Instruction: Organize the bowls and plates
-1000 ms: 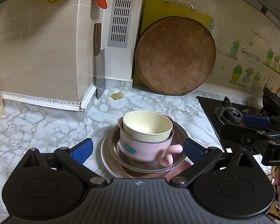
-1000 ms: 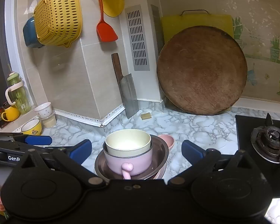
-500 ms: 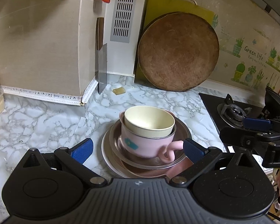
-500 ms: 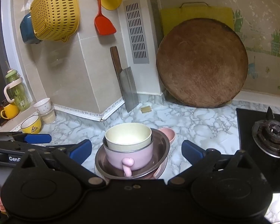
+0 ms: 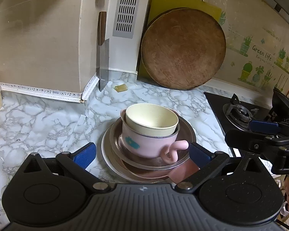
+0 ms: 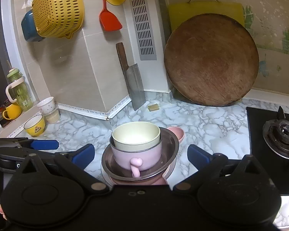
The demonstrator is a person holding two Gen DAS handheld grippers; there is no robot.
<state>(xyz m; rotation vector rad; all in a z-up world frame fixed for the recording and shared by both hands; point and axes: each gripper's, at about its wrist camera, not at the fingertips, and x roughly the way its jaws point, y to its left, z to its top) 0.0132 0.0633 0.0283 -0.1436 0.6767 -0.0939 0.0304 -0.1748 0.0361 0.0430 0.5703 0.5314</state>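
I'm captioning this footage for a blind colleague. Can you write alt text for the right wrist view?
A stack of dishes sits on a marble counter between the open right claw's blue fingertips: a cream bowl nested in a pink handled cup, inside a steel bowl. Behind, a cleaver and round wooden board lean on the wall; the left claw shows at left.

Two wrist fisheyes facing one marble counter corner

The left wrist view looks forward and down from close by, over its own spread fingers, at the stacked dishes (image 5: pixel 150 132), angled rightward toward the stove (image 5: pixel 239 113). The right wrist view sits slightly farther back and higher, facing the same stack (image 6: pixel 137 146) more squarely. Both share the round wooden board (image 5: pixel 183 48) and the cleaver (image 6: pixel 133 84).
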